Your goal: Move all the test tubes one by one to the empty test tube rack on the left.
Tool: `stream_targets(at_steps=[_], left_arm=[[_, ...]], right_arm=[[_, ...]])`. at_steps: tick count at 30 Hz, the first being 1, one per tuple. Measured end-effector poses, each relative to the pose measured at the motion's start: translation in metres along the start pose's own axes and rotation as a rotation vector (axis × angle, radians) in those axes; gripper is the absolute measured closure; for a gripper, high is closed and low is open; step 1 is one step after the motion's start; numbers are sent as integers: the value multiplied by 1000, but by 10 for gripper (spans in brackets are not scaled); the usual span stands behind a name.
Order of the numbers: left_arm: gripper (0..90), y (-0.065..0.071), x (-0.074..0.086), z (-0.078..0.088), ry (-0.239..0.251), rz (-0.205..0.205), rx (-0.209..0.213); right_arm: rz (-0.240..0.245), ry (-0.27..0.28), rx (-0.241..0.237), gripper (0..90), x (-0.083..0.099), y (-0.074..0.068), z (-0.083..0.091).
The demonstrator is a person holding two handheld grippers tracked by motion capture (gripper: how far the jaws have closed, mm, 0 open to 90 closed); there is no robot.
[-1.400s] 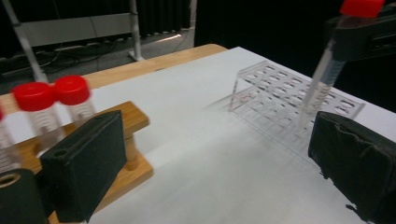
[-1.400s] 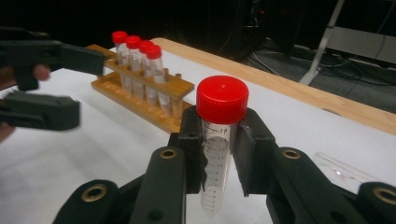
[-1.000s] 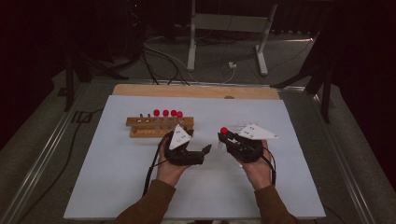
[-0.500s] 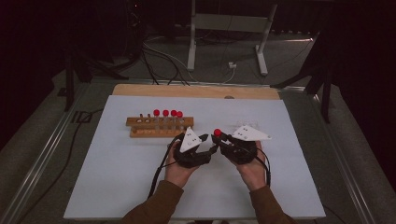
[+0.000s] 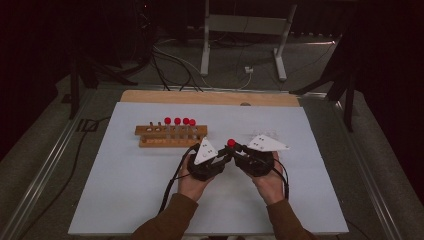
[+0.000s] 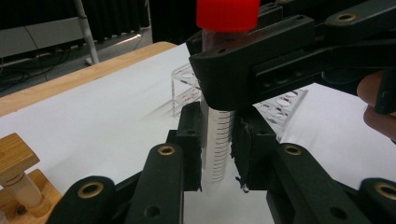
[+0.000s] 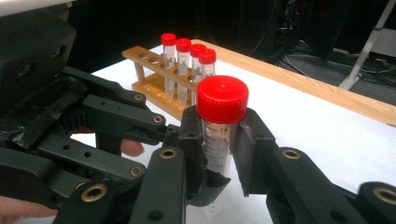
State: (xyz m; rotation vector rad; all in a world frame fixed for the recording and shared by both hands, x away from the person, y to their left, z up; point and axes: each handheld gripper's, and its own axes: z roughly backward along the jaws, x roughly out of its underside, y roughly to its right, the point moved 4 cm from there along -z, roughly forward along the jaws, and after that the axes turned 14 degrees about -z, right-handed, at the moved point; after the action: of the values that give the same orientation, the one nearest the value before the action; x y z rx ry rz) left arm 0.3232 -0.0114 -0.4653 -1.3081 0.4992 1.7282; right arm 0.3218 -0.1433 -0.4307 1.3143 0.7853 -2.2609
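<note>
Where we look down from the high view, our left claw (image 5: 223,159) and right claw (image 5: 235,150) meet over the white surface (image 5: 115,185), both clamped on one red-capped tube (image 5: 231,143) just in front of the wooden rack (image 5: 170,136). Along the left gripper view, our left claw (image 6: 218,149), whose jaws have just been closing, pinches the tube (image 6: 217,144) low, with the right claw (image 6: 247,70) gripping above. Through the right gripper view, our right claw (image 7: 219,149) squeezes the tube (image 7: 221,135) under its cap.
</note>
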Motion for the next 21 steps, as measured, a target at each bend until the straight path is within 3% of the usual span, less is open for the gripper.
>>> stream_targets(at_steps=[11, 21], left_arm=[[761, 1, 0, 0, 6, -2, -2], [761, -9, 4, 5, -5, 16, -34]], right_arm=[[3, -1, -7, 729, 0, 1, 1], [-18, 18, -39, 417, -1, 4, 6]])
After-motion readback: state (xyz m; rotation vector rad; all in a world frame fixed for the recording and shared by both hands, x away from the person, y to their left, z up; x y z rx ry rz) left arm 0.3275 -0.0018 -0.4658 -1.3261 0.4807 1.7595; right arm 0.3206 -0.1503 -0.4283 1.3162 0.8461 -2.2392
